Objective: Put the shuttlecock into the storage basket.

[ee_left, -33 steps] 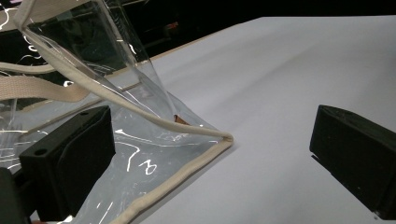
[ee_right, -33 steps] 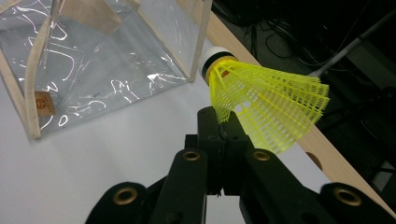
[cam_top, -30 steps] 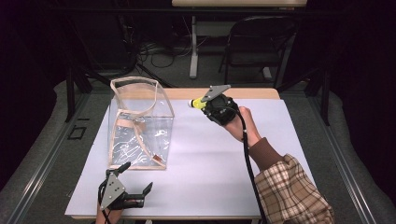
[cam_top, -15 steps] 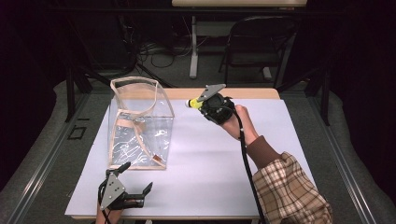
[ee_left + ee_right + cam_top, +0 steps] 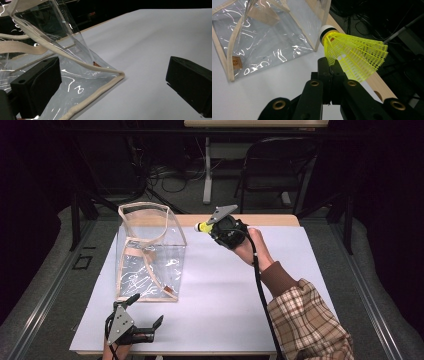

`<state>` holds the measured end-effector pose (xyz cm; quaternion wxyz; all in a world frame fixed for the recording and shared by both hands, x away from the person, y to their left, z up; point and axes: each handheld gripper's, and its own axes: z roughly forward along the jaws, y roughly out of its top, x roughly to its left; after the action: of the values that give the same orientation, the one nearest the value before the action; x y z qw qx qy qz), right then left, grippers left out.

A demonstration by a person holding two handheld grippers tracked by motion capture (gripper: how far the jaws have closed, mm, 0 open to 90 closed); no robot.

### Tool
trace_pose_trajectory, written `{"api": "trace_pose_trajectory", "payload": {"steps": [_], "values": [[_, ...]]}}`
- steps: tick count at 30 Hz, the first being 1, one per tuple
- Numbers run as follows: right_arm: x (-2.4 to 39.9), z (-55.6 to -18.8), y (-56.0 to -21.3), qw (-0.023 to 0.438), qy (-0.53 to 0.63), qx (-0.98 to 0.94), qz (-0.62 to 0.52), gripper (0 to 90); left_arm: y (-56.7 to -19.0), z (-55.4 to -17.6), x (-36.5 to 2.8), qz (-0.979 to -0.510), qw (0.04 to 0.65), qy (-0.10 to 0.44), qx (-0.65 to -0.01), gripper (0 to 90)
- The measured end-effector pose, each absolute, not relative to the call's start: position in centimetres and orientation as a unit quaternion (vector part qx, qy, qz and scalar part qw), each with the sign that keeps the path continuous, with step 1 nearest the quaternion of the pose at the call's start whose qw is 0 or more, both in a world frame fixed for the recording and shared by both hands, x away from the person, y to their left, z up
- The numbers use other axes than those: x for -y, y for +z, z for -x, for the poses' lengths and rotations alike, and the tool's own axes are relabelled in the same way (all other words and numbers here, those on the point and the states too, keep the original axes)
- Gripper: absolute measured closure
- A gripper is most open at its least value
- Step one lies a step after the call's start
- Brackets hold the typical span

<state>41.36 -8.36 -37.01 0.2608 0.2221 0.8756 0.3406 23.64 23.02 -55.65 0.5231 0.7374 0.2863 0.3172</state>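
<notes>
Shuttlecock [image 5: 352, 53], neon yellow mesh skirt with white cork tip, pinched at the skirt edge by the right tongs [image 5: 331, 72], jaws pressed together on it. Seen from above, right tongs [image 5: 212, 224] are held up over the far middle of the worktop [image 5: 225, 285], shuttlecock [image 5: 202, 226] pointing cork-first toward the clear bag [image 5: 150, 252], just beside its upper right corner, not touching it as far as I can tell. Clear bag stands upright on the left half of the worktop, mouth open at top, beige webbing trim and handles, small brown label low on one side [image 5: 235, 62]. Left tongs [image 5: 135, 315] rest low at the near edge of the worktop, just in front of the bag, jaws spread wide. In the left gripper view the bag's bottom corner [image 5: 120, 74] lies between the spread jaws, nearer one jaw; contact with it can't be made out. Plaid sleeve [image 5: 305, 320] on the right arm, black cable running along it.
</notes>
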Motion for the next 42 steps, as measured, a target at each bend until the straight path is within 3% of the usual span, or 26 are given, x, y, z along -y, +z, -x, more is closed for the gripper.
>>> {"api": "trace_pose_trajectory", "payload": {"steps": [42], "values": [[4.7,-42.2,-34.1,0.276,0.355,-0.874,-0.186,89.9,-55.6,-23.7,-23.1,-0.737,0.525,0.316,-0.286,0.1]]}}
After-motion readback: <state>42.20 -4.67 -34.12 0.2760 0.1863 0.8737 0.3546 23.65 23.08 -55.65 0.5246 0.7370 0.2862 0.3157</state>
